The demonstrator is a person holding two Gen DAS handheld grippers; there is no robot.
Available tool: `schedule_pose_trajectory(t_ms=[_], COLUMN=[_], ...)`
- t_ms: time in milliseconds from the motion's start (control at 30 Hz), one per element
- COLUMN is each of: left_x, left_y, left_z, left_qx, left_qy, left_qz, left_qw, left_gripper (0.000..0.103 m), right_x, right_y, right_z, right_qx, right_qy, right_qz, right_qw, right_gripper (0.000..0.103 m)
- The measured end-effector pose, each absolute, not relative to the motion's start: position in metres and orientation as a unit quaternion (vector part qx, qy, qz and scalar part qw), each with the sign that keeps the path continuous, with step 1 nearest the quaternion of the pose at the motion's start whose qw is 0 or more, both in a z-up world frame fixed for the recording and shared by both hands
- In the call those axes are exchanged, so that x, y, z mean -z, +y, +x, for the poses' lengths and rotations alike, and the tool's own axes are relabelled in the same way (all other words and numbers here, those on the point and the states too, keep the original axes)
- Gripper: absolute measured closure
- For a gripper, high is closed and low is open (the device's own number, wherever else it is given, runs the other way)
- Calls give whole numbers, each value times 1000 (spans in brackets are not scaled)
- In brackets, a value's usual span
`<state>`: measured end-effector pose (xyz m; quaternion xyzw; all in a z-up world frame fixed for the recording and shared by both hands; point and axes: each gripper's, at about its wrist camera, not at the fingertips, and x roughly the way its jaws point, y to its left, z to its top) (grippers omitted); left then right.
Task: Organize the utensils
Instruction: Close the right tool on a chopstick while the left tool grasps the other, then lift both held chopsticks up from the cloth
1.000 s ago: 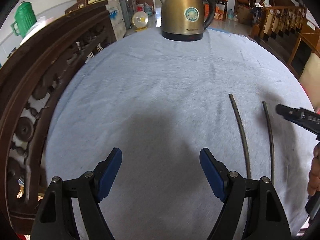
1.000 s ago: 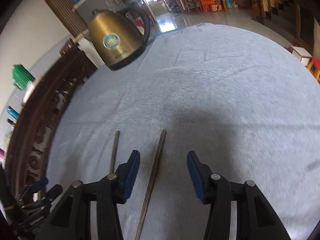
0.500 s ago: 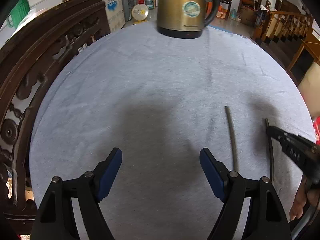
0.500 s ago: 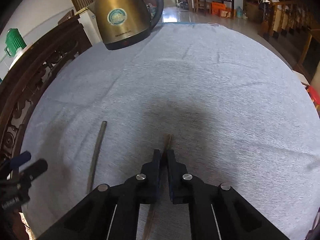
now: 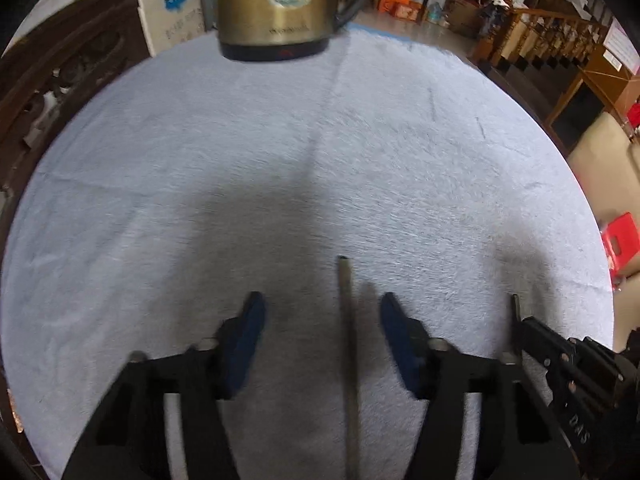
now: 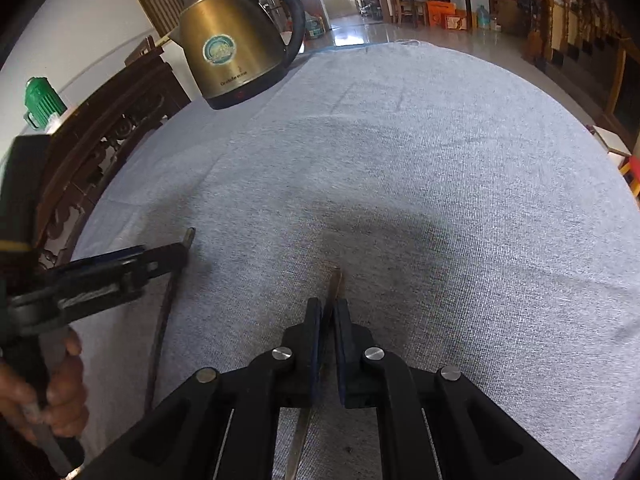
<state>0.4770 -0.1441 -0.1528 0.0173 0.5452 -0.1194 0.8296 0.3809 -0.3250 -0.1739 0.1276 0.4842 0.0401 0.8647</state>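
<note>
Two dark chopsticks lie side by side on the grey cloth of the table (image 5: 360,160). My left gripper (image 5: 320,298) straddles the left chopstick (image 5: 344,300); its jaws are closing, and the blue pads (image 5: 248,332) stand apart from the stick on both sides. My right gripper (image 6: 327,303) is shut on the right chopstick (image 6: 335,280), whose tip pokes out ahead of the pads. In the left wrist view the right gripper (image 5: 524,322) sits at the right over that stick's tip (image 5: 516,308). The right wrist view shows the left gripper (image 6: 180,250) over the left chopstick (image 6: 162,328).
A brass-coloured electric kettle (image 5: 280,8) (image 6: 236,52) stands at the far edge of the table. A carved dark wooden chair back (image 6: 100,152) runs along the left edge. A person's hand (image 6: 60,392) holds the left gripper's handle. Bare cloth (image 6: 440,200) spreads to the right.
The left gripper moved right until the left chopstick lay between its jaws, which have narrowed. The right gripper, open over the right chopstick a second ago, has shut on it.
</note>
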Motion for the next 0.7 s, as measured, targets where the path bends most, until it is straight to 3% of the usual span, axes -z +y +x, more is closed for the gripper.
schedule_pose_trajectory(t_ms=[100, 167, 267, 700], left_x=[152, 152, 153, 107], left_y=[-151, -153, -151, -88], left_z=[478, 480, 479, 443], left_qx=[122, 123, 131, 113], left_qy=[535, 530, 530, 484], left_qz=[29, 34, 30, -7], left_qw=[835, 839, 837, 868], left_gripper=[62, 87, 97, 98], right_x=[175, 175, 173, 127], right_y=[-324, -325, -327, -342], right_z=[381, 381, 378, 329], right_qx=[-43, -45, -45, -56], right_qy=[484, 483, 484, 392], right_qz=[124, 126, 127, 171], right_qw=[865, 865, 865, 902], right_gripper=[96, 96, 96, 97])
